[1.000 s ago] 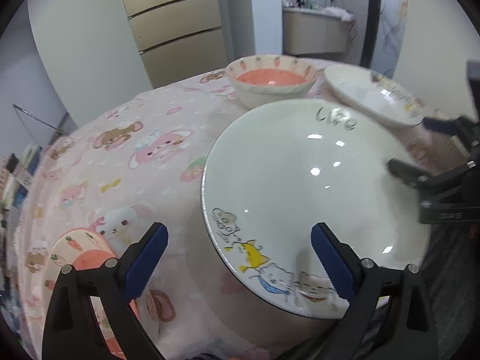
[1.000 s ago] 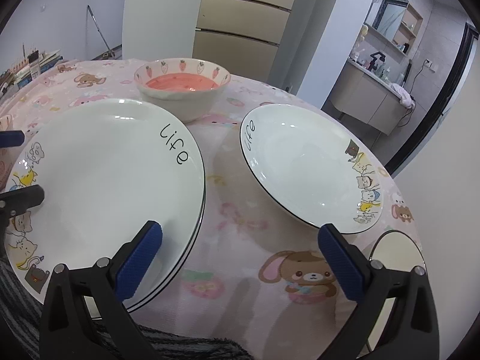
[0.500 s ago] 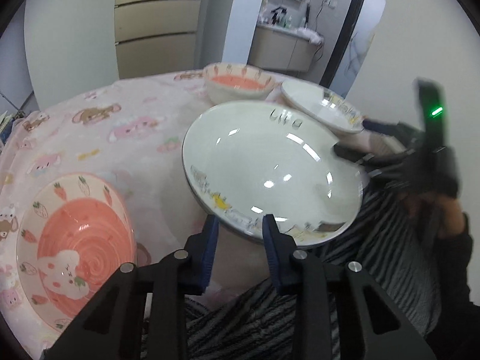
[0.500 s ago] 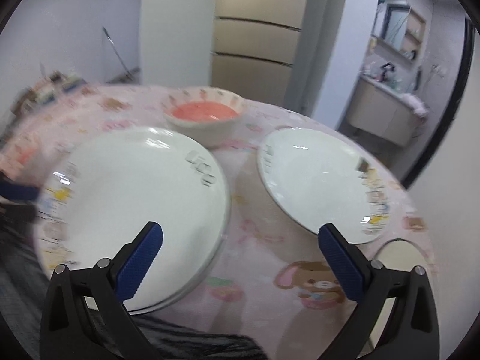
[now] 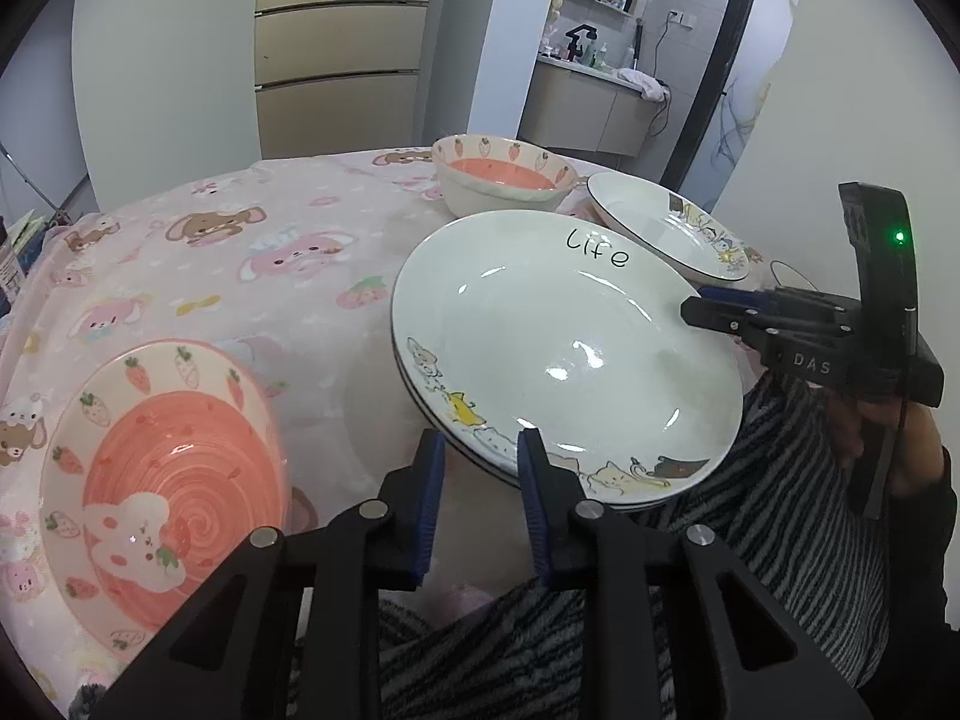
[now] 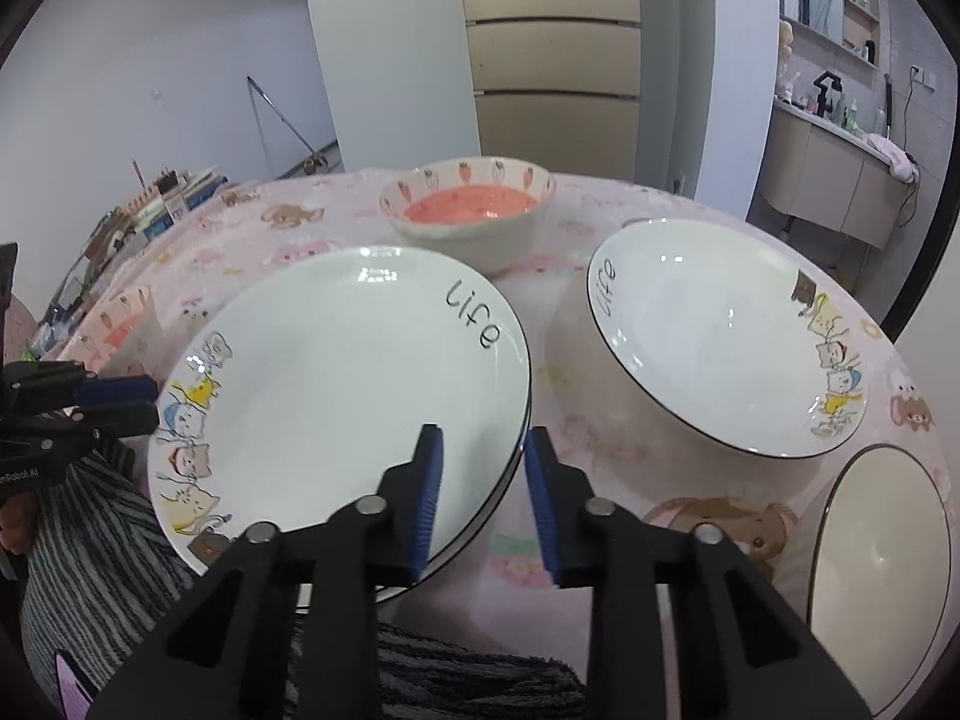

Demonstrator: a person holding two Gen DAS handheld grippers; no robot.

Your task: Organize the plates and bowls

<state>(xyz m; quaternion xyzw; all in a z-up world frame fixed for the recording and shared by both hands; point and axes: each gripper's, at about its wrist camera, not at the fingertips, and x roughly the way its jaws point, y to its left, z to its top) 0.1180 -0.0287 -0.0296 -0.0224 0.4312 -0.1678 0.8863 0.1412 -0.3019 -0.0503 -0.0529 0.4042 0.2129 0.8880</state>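
Plates [image 5: 558, 354], stacked, overhang table edge; both jaws just closed on rims.

- Open pink tablecloth [image 5: 252, 276] left of stacked plates [image 5: 564, 348], passable.
- Blocked behind by far bowl [image 6: 474, 210], touching or nearly.
- Narrow gap toward single plate [image 6: 720, 336].
- Near bowl [image 5: 162, 480] crowding the left edge.

On the surface [image 6: 570, 438], a plate stack [image 6: 336, 384] sits at the near edge. A bowl [image 6: 468, 210] stands behind it, a single plate [image 6: 720, 336] to its right, another bowl [image 5: 162, 480] to its left.
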